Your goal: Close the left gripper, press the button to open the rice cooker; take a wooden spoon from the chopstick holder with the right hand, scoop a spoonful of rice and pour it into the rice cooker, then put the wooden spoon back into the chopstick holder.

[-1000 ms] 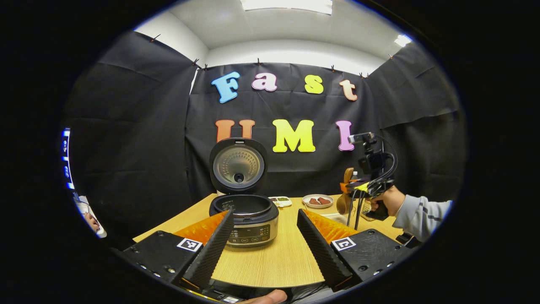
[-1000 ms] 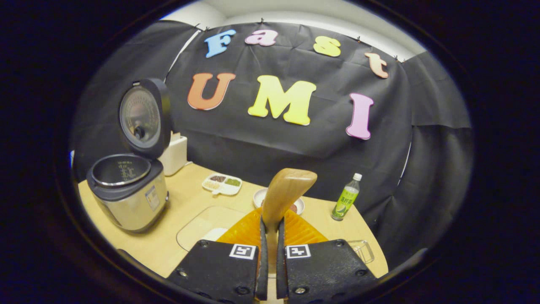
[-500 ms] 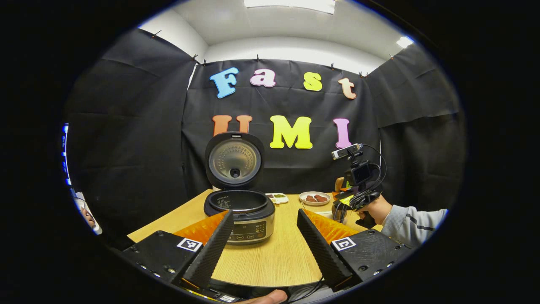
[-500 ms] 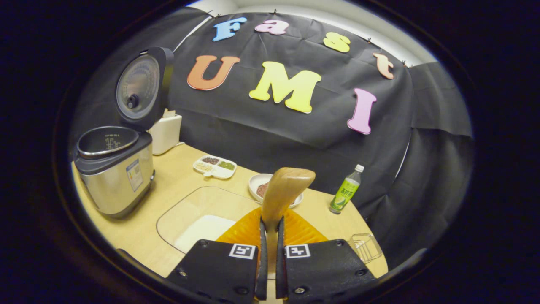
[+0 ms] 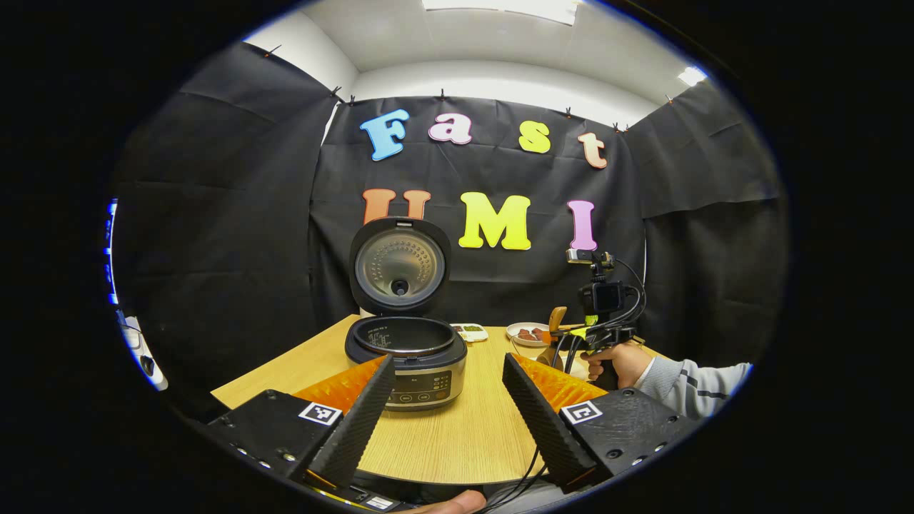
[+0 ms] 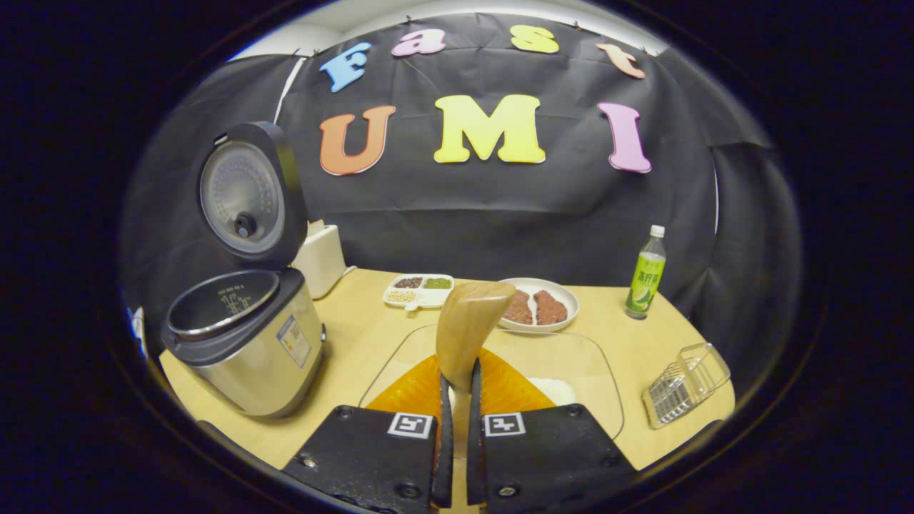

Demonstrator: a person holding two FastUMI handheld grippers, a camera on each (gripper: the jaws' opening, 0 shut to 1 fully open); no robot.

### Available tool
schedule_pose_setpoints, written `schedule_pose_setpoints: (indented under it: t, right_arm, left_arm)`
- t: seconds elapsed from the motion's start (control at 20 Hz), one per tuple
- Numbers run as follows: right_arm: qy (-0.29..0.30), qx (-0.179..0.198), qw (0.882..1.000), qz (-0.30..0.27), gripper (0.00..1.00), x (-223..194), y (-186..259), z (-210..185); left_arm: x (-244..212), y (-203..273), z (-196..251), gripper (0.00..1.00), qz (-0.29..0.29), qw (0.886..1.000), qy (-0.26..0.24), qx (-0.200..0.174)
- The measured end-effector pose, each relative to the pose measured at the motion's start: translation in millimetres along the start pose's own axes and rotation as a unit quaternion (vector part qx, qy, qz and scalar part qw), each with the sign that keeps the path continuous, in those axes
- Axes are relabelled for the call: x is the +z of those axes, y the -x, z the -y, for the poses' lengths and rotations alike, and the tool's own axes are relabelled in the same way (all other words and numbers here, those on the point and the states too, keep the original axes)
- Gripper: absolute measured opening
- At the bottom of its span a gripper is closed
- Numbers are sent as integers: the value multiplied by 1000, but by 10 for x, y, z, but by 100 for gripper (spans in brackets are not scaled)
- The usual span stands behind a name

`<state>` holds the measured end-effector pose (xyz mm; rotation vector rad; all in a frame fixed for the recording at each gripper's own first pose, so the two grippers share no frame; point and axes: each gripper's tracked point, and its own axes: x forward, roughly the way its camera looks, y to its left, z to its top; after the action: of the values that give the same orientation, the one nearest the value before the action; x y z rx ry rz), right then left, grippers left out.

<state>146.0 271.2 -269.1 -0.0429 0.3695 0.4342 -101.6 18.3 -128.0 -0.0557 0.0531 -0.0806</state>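
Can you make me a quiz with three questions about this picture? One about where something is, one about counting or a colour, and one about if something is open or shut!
1. Where does the green bottle stand?
A. inside the rice cooker
B. on the table near the black cloth wall
C. in the clear dish

2. How many reddish-brown pieces lie on the white plate?
A. two
B. five
C. none

3. How is the rice cooker lid?
A. shut
B. taken off and lying flat on the table
C. standing open

Answers:
1. B, the right gripper view shows it upright at the table's far edge, right of the plate.
2. A, two pieces lie side by side.
3. C, the lid stands up behind the empty pot, while the right gripper has its jaws shut on the wooden spoon.
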Motion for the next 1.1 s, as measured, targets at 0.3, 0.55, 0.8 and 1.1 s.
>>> schedule_pose_setpoints:
  t: [0.3,0.55,0.8,1.1]
  right_arm:
    - [-165,43,985,-26,13,-5,-29,152]
    - [-303,62,951,-34,13,-24,4,379]
    - [-404,85,911,-11,13,105,69,547]
    - [-522,100,846,41,13,302,212,872]
  left_arm:
    - [-22,2,-7,98,0,1000,1,-2]
    - [-60,13,-33,97,-6,1000,2,2]
    - [-86,12,-24,96,-10,1000,2,2]
    - [-68,44,-5,96,-11,1000,-4,0]
